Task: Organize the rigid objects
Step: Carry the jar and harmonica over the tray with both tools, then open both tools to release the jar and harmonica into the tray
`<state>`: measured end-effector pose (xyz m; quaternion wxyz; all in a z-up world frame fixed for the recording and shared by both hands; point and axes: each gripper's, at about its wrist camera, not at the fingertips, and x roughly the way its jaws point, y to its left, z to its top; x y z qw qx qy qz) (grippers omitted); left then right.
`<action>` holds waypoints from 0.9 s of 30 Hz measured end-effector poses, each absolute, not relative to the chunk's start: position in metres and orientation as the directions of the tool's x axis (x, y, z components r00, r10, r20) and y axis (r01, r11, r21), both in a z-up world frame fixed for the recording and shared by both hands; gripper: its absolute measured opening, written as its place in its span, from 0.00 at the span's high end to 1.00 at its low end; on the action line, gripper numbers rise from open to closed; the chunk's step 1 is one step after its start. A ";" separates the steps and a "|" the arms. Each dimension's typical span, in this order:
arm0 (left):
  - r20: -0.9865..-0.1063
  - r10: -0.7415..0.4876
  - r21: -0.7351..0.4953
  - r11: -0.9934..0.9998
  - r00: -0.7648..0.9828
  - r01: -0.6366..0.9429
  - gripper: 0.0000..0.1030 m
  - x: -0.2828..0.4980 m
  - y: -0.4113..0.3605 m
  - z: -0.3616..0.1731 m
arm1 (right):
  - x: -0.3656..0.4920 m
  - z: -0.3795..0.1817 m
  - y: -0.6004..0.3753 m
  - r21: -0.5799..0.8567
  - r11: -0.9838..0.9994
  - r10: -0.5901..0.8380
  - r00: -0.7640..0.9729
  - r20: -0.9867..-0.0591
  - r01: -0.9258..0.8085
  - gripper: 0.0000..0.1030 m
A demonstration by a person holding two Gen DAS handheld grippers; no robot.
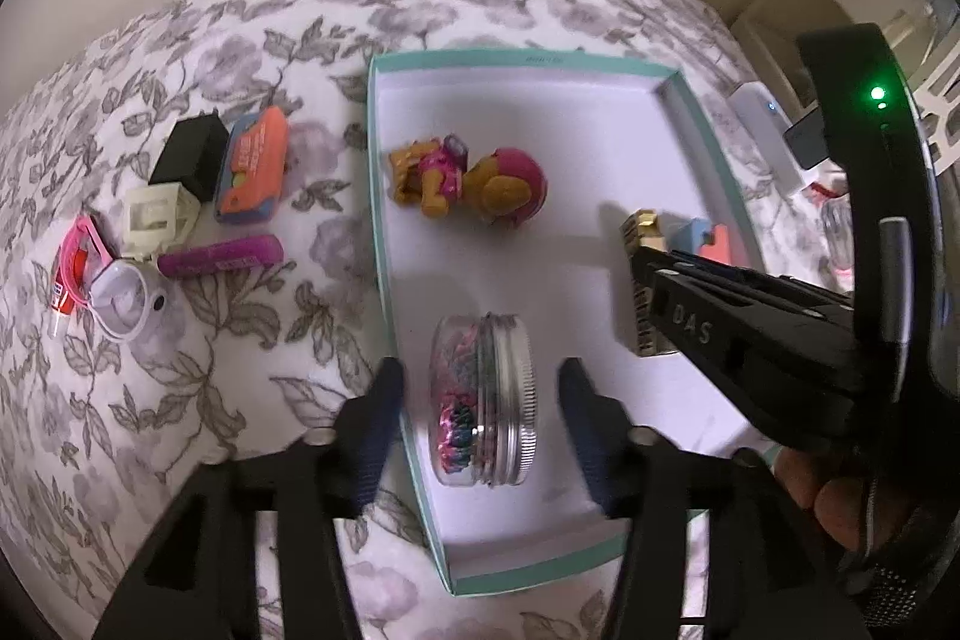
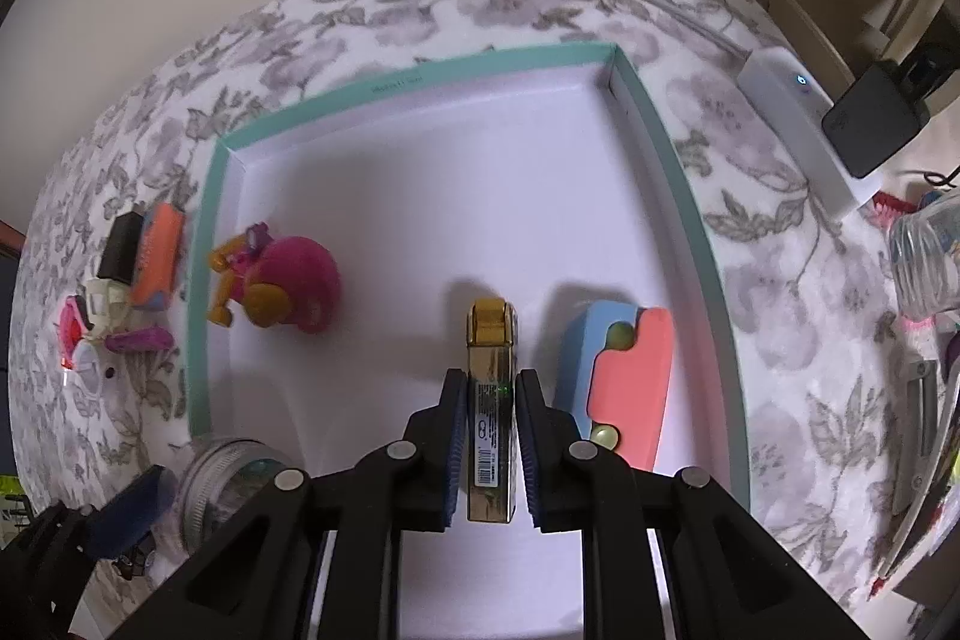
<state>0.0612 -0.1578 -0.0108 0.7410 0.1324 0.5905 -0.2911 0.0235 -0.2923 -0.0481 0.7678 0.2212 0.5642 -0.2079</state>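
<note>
1. Hovering over a teal-edged tray [image 2: 207,244] on a floral bedspread [image 1: 180,340], two handheld grippers worked side by side.
2. The right gripper [image 2: 491,436] had its jaws closed on a slim gold box [image 2: 491,382], held on edge inside the tray, just left of a blue and coral case [image 2: 624,376].
3. The left gripper [image 1: 480,400] had its jaws open, one on each side of a metal-lidded jar [image 1: 480,394] lying on its side near the tray's left wall; neither pad seemed to touch it.
4. A pink and gold toy [image 1: 468,181] lay farther back in the tray.
5. Outside, to the left, small items waited together: a black block [image 1: 186,154], an orange case [image 1: 252,169], a purple tube [image 1: 219,256].
6. To do this step well, the gold box probably needed lowering until it rested on the tray floor, beside the coral case without nudging it, before the jaws opened.
7. The jar looked likely to roll, so the left gripper did best to pull back straight.
</note>
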 end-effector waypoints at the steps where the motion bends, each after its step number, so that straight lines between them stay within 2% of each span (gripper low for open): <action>1: -0.950 -0.280 -0.149 0.795 0.139 0.588 0.44 0.061 -0.157 -0.007 | 0.023 -0.044 -0.292 0.104 0.816 -0.076 0.284 -0.956 0.568 0.81; 7: -0.938 -0.299 -0.155 0.814 0.174 0.560 0.43 0.068 -0.146 0.011 | 0.022 -0.018 -0.293 0.107 0.812 -0.109 0.330 -0.938 0.574 0.79; 8: -0.935 -0.299 -0.152 0.824 0.191 0.546 0.41 0.071 -0.142 0.015 | 0.021 -0.015 -0.293 0.108 0.811 -0.115 0.337 -0.934 0.575 0.76; 10: -0.929 -0.293 -0.139 0.842 0.226 0.521 0.36 0.077 -0.134 0.021 | 0.021 -0.008 -0.293 0.106 0.811 -0.127 0.351 -0.928 0.575 0.59; 14: -0.919 -0.261 -0.108 0.887 0.295 0.450 0.34 0.093 -0.114 0.033 | 0.019 0.000 -0.292 0.104 0.812 -0.142 0.367 -0.919 0.575 0.48; 15: -0.916 -0.255 -0.105 0.897 0.309 0.430 0.33 0.097 -0.108 0.035 | 0.019 0.000 -0.292 0.105 0.810 -0.142 0.368 -0.919 0.577 0.42; 17: -0.914 -0.233 -0.093 0.917 0.333 0.388 0.20 0.106 -0.095 0.038 | 0.020 -0.001 -0.292 0.108 0.808 -0.140 0.368 -0.919 0.579 0.40; 27: -0.910 -0.175 -0.090 0.968 0.375 0.233 0.13 0.134 -0.040 0.035 | 0.022 -0.010 -0.290 0.121 0.802 -0.134 0.373 -0.918 0.584 0.21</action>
